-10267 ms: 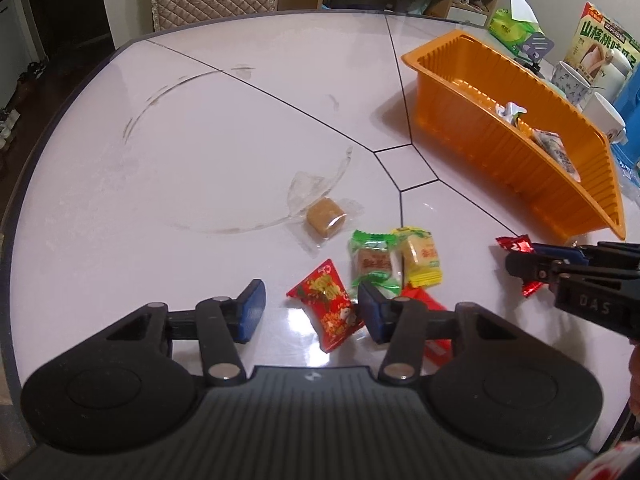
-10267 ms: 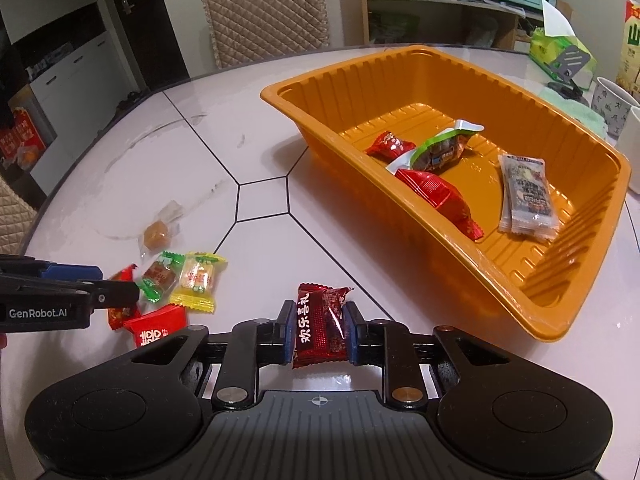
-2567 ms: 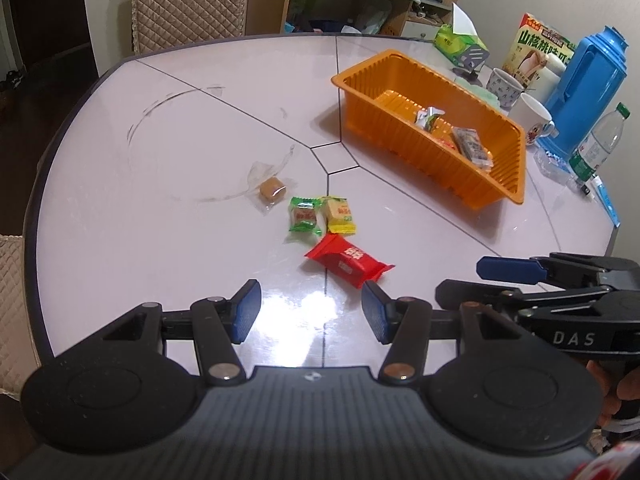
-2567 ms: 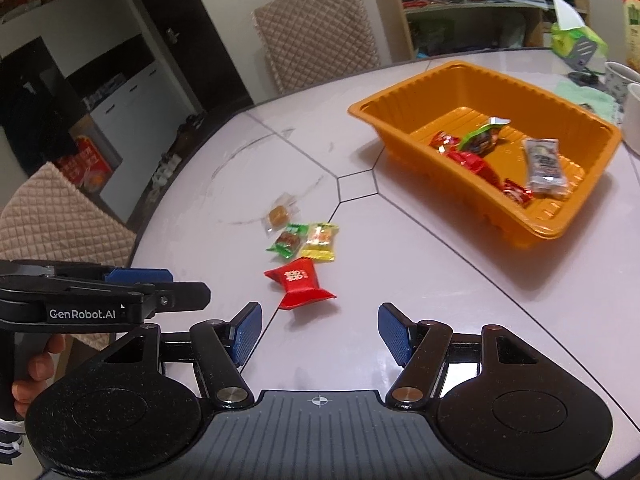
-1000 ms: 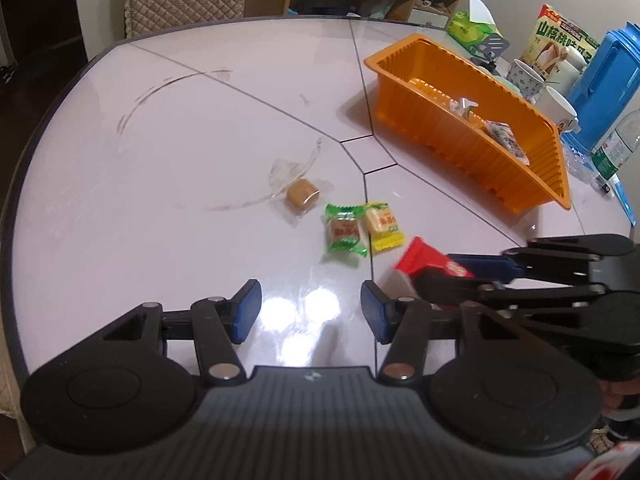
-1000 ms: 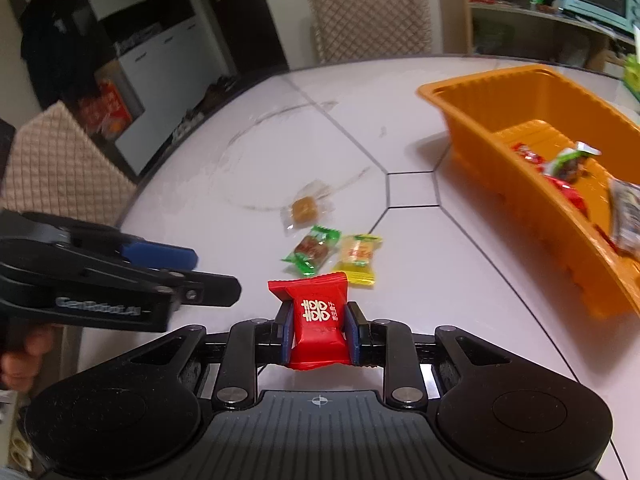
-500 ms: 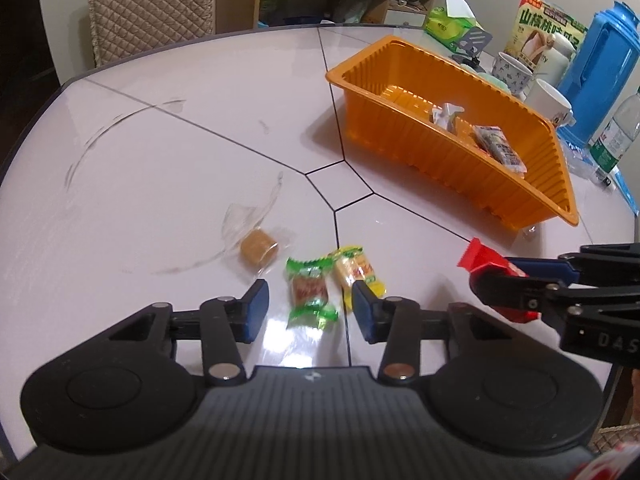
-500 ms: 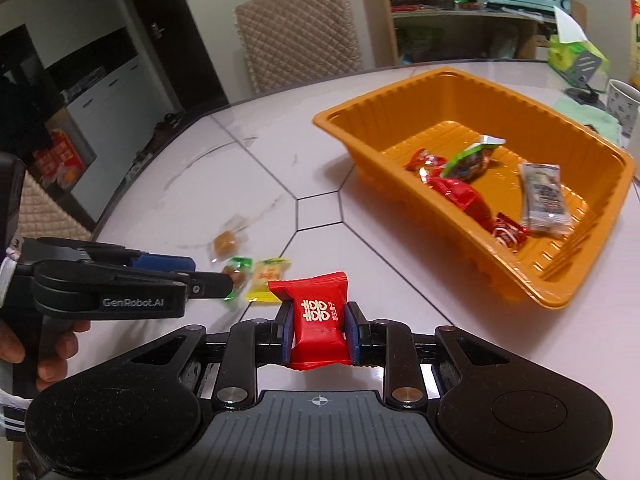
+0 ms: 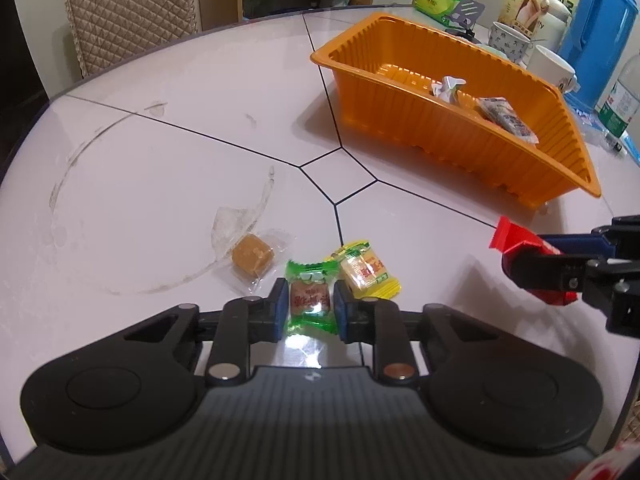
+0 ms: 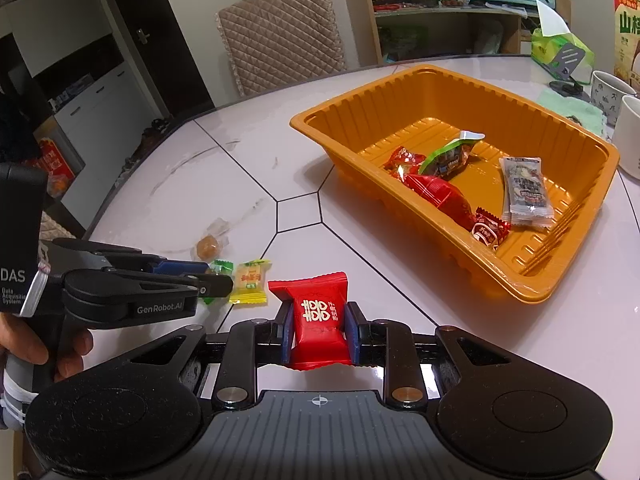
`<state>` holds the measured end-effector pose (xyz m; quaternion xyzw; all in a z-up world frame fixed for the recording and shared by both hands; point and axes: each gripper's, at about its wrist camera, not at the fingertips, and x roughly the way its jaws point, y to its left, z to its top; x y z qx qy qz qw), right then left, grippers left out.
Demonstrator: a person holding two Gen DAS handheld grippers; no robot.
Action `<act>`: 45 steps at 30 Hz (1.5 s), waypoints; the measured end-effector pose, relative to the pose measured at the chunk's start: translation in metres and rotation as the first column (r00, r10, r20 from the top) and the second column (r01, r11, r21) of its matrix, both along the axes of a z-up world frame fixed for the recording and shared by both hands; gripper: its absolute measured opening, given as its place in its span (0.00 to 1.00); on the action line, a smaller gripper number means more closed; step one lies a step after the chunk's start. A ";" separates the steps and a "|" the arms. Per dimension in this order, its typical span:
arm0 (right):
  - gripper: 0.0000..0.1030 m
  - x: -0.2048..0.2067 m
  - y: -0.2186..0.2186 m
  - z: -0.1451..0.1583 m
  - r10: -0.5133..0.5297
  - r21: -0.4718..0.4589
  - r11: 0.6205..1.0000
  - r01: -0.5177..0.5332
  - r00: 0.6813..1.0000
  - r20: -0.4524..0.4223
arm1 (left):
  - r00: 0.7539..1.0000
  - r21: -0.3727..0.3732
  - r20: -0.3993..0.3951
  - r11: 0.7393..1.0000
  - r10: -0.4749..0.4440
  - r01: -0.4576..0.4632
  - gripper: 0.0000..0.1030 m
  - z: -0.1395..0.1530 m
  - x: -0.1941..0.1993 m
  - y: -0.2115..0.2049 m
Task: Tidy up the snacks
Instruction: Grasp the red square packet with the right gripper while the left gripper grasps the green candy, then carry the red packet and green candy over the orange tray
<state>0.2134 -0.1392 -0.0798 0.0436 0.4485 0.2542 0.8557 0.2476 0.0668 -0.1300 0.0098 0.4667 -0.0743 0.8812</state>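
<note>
While the left gripper [image 9: 310, 305] has just been closing, its blue pads now press on both sides of a green-wrapped candy [image 9: 310, 300] that lies on the white table [image 9: 160, 168]. Just beside that candy on the right is a yellow-wrapped candy [image 9: 366, 268], and to its left a brown sweet in clear wrap [image 9: 253, 257]. The right gripper [image 10: 318, 330] is clamped on a red packet [image 10: 316, 316] with white characters, held above the table short of the orange tray [image 10: 532, 284]. Inside the tray lie a long red packet [image 10: 438, 196], a small red candy [image 10: 490, 230], a green-edged snack [image 10: 450, 158], a grey-printed packet [image 10: 524, 190] and, at the back, what looks like another red wrapper [image 10: 404, 160], partly hidden. Beyond the tray stand mugs [image 9: 554, 66] and a blue jug [image 9: 604, 8].
</note>
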 end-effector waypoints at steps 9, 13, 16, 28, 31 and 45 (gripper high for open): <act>0.26 -0.002 0.000 0.003 0.004 0.002 1.000 -0.004 1.000 0.006 | 1.000 -0.005 -0.002 1.000 -0.009 0.009 0.18 0.003 -0.003 0.002; 0.26 -0.003 -0.002 0.004 0.001 0.003 1.000 -0.001 1.000 0.011 | 1.000 -0.008 0.005 1.000 -0.012 0.012 0.18 0.008 -0.007 0.001; 0.26 -0.006 -0.003 0.007 0.000 0.006 1.000 0.000 1.000 0.017 | 1.000 -0.008 0.011 1.000 -0.011 0.012 0.18 0.012 -0.009 0.001; 0.26 -0.014 -0.011 0.028 -0.008 0.034 0.999 0.006 0.998 0.064 | 0.996 -0.025 0.068 0.998 -0.051 0.053 0.18 0.044 -0.017 -0.005; 0.26 -0.011 -0.016 0.035 -0.017 0.037 0.999 0.014 0.996 0.083 | 0.993 -0.024 0.098 0.997 -0.072 0.075 0.18 0.056 -0.013 -0.009; 0.26 0.036 -0.049 0.058 -0.119 0.065 0.992 0.110 0.979 0.164 | 0.965 -0.016 0.214 0.987 -0.154 0.161 0.18 0.099 0.050 -0.049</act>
